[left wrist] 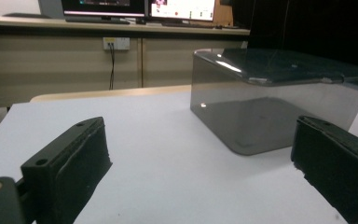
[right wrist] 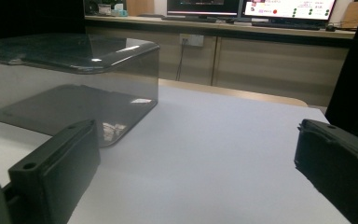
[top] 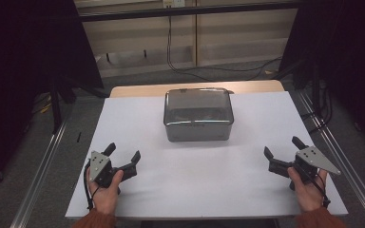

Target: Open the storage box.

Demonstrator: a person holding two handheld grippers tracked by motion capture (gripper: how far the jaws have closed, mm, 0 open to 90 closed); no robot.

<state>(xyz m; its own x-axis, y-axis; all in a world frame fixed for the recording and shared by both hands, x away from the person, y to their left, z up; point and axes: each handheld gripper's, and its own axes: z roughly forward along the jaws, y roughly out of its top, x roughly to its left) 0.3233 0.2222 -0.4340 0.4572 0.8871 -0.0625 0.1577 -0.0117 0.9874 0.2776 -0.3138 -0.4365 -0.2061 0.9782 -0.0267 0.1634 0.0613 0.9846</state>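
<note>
A smoky grey, see-through box (top: pixel 198 114) with a closed lid stands at the back middle of the white table (top: pixel 204 190). My left gripper (top: pixel 122 150) rests low at the front left, held by a hand, jaws wide apart with nothing between them. In the left gripper view the box (left wrist: pixel 275 95) lies ahead and to the right of the left gripper (left wrist: pixel 200 158). My right gripper (top: pixel 283 146) sits at the front right, also open and empty. In the right gripper view the box (right wrist: pixel 70 84) is ahead on the left of the right gripper (right wrist: pixel 196 163).
The white table ends in a wooden edge (top: pixel 138 90) behind the box. Metal rails (top: pixel 43 166) run along both sides of the table. Beyond it are a cabinet wall (left wrist: pixel 74 70) with a socket and cable, and monitors (left wrist: pixel 182 9) on a counter.
</note>
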